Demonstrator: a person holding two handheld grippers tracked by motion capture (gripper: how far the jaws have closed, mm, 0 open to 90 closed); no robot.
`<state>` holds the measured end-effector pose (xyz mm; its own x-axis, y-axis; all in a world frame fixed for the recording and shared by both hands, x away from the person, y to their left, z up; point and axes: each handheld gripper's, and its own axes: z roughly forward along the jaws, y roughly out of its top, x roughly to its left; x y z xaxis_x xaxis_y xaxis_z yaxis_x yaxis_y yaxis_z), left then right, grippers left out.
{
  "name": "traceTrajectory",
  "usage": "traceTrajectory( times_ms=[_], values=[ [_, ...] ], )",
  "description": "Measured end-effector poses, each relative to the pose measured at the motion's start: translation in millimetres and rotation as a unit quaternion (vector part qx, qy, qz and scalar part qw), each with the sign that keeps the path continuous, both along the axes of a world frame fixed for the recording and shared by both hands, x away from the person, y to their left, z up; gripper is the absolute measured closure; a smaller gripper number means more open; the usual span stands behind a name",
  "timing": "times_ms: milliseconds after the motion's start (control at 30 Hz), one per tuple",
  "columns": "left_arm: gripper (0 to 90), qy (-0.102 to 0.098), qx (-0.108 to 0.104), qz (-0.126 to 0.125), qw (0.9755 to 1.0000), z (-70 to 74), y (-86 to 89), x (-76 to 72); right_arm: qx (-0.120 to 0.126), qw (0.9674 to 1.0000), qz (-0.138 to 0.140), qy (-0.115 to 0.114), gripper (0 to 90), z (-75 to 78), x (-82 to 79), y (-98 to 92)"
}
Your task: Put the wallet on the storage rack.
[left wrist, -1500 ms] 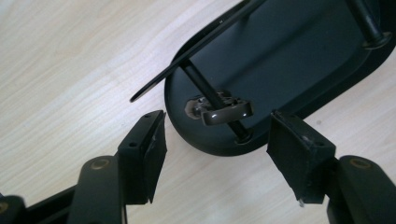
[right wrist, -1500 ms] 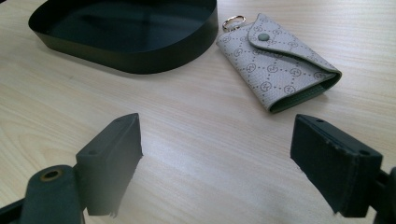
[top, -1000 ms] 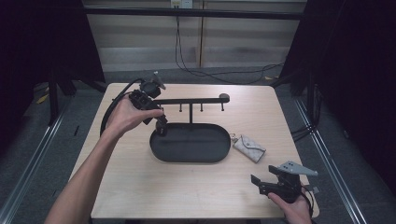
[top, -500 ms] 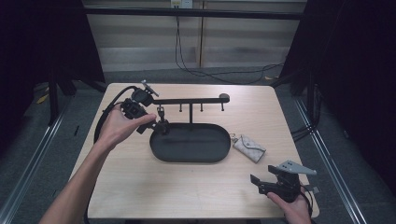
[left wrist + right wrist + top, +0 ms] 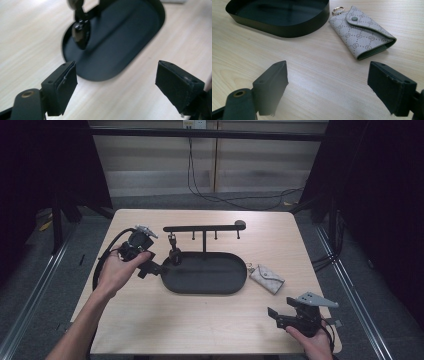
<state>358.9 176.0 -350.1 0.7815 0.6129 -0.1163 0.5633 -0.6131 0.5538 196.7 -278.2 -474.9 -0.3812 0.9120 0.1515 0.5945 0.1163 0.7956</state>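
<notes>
Altogether, one black tray (image 5: 210, 287) with a hook rack, one dark key fob (image 5: 174, 255) hanging from that rack's left hook and one grey key pouch (image 5: 266, 278) sit on the table (image 5: 200, 330). Left claw (image 5: 154, 269), jaws just opened wide, holds nothing beside the fob; right claw (image 5: 274, 317) gapes empty near the pouch.

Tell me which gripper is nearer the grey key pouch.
Right. The right gripper sits just in front of the key pouch, jaws open toward it; the left gripper is beyond the black tray, at its far end.
</notes>
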Motion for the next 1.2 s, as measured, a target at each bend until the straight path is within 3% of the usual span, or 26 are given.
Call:
traceTrajectory(
  times_ms=[100, 133, 267, 433, 533, 600, 667, 733, 900, 1200],
  values=[
    [17.4, -0.001, -0.008, -0.002, 1.0, -4.8, 3.3, -3.2, 0.0, 1.0, 0.003, 0.002, 16.6, 0.0, 0.6, 0.5],
    [17.4, -0.003, -0.021, -0.001, 0.9998, -9.2, 6.6, -6.2, 0.0, 1.0, 0.004, 0.002, 16.7, -0.1, 0.8, 0.8],
    [17.4, -0.01, -0.035, 0.012, 0.9993, -17.8, 13.1, -12.8, 0.002, 1.0, 0.002, 0.004, 16.7, -0.3, 1.8, 0.3],
    [17.4, -0.021, -0.035, 0.009, 0.9991, -24.1, 18.9, -23.5, 0.003, 1.0, 0.001, 0.003, 16.7, -0.2, 1.0, -0.4],
    [18.0, -0.036, -0.047, 0.017, 0.9981, -27.3, 24.5, -33.8, 0.005, 1.0, -0.003, 0.003, 16.7, 0.0, 0.3, -0.9],
    [18.5, -0.04, -0.069, 0.032, 0.9963, -30.1, 30.4, -42.8, 0.006, 1.0, -0.002, 0.003, 16.7, 0.4, 0.0, -1.0],
    [18.3, -0.03, -0.08, 0.036, 0.9957, -33.2, 34.3, -47.4, 0.007, 1.0, -0.003, 0.002, 16.7, 0.0, 0.6, -1.3],
    [18.4, -0.035, -0.074, 0.04, 0.9958, -34.7, 34.5, -51.0, 0.009, 0.9999, -0.004, 0.003, 16.8, 0.1, 0.8, -1.6],
    [18.7, -0.039, -0.103, 0.041, 0.993, -49.4, 43.1, -68.6, 0.014, 0.9998, -0.011, 0.004, 16.9, 0.3, 1.3, -3.1],
    [20.2, -0.031, -0.11, 0.05, 0.9922, -70.0, 55.1, -83.2, 0.021, 0.9997, -0.01, 0.012, 19.3, 0.0, 2.4, -3.5]
  ],
)
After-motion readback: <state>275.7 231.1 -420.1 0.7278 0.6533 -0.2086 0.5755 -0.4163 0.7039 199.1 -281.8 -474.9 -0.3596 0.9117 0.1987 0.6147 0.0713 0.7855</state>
